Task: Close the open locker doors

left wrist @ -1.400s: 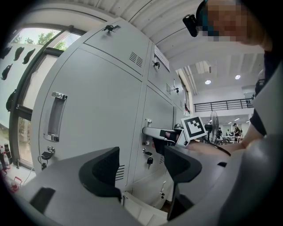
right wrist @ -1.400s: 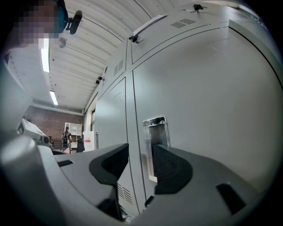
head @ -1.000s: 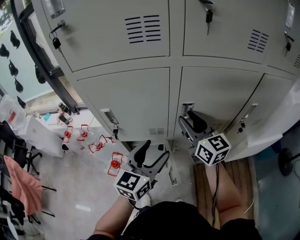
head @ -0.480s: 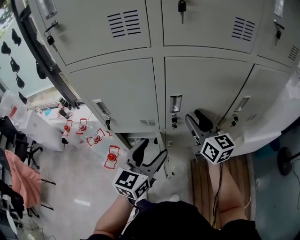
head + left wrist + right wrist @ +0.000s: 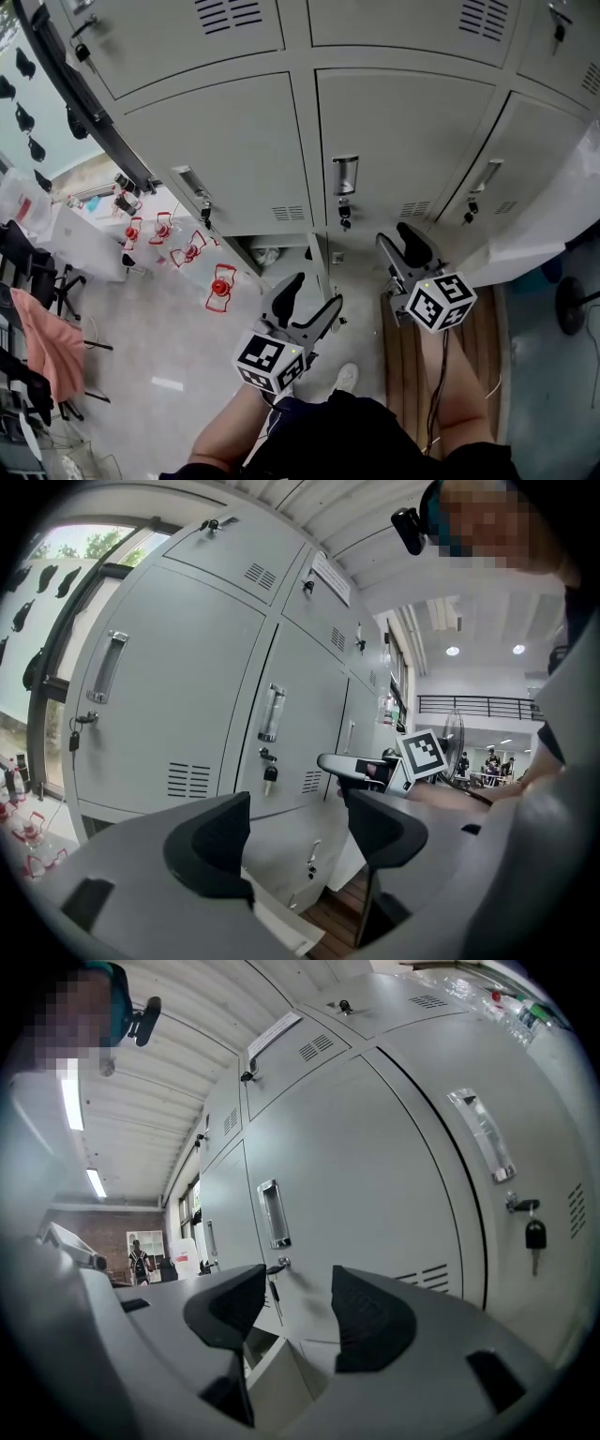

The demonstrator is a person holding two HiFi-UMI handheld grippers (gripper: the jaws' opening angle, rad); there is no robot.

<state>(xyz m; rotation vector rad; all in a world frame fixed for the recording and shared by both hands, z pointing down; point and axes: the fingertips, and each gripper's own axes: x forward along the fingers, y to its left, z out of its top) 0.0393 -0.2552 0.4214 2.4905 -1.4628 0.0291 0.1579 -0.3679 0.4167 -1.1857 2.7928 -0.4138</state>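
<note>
Grey lockers (image 5: 394,131) fill the top of the head view, with keys hanging in the locks (image 5: 344,217). Under the middle door a low locker door (image 5: 321,267) stands open, seen edge-on. It also shows in the left gripper view (image 5: 305,850) and in the right gripper view (image 5: 267,1372). My left gripper (image 5: 312,298) (image 5: 295,832) is open and empty, just in front of that low door. My right gripper (image 5: 396,239) (image 5: 298,1307) is beside it on the right. Its jaws have just been opening, with nothing between them.
A pale panel (image 5: 562,216), probably another open door, leans out at the right. Red-and-white items (image 5: 220,286) lie on the floor at left. A wooden board (image 5: 412,347) lies under my right arm. A pink cloth (image 5: 52,347) hangs at far left.
Both grippers have sunk toward the bottom row of lockers. The lockers have slid up in the head view as the camera tilted down.
</note>
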